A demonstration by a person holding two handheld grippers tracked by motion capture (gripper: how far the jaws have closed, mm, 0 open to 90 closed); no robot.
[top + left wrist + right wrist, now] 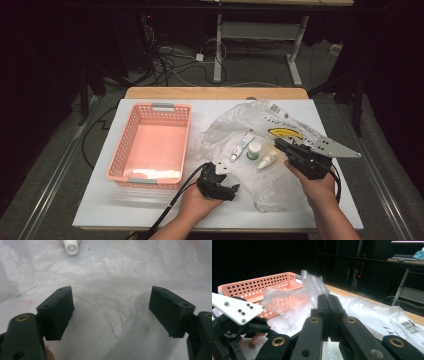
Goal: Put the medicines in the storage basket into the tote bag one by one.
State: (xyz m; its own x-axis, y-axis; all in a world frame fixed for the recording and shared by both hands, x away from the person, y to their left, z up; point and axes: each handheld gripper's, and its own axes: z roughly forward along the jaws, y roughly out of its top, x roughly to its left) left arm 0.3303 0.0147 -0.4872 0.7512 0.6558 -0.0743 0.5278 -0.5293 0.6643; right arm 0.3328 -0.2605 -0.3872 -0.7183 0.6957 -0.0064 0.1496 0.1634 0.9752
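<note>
At a white table (150, 200), a person works a clear plastic bag (260, 125) spread over the right half, toward the far edge. The right hand-held gripper (280, 145) has its jaws pressed together, pinching a fold of the bag's film. The left hand-held gripper (227, 191), near the front edge, hovers with jaws spread above the film, nothing between them. A small tube (242, 146), a green-capped jar (254, 150) and a dropper bottle (268, 160) lie on the bag. A pink basket (125, 145) sits toward the left edge.
</note>
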